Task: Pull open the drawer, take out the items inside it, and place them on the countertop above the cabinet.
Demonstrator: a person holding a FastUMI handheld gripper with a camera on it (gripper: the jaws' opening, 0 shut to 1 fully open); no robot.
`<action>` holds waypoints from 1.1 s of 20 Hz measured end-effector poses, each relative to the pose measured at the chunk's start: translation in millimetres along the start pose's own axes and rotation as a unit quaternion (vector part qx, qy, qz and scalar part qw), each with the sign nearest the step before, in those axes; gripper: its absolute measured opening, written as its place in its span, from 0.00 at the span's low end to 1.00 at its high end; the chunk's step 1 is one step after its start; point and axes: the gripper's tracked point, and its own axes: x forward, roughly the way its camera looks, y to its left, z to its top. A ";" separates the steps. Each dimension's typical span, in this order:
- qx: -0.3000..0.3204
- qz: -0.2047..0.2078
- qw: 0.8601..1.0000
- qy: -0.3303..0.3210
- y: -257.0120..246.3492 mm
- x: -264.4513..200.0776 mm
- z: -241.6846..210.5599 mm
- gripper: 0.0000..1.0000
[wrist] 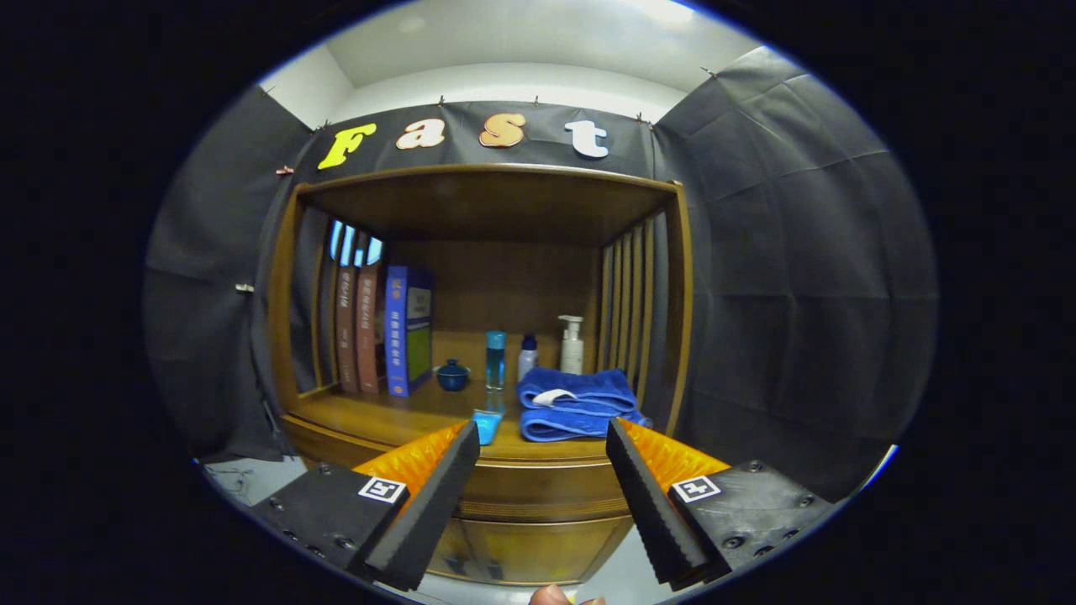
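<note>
At frame bottom, hand-held gripper: fingers apart, empty.
Drawer: between fingers, closed, under desk.
Desk centre: folded blue towel, small blue packet.
Behind: bottles, pump dispenser, books left.

Your gripper fingers stand apart before the cabinet. On its countertop, books stand left, folded towels right, a lidded cup between, bottles behind.
</note>
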 end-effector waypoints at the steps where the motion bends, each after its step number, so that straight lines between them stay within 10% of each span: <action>1: 0.005 0.010 1.000 0.005 10.7 -6.0 7.2 0.99; 22: 0.032 0.043 0.998 0.016 102.0 -85.1 161.4 0.99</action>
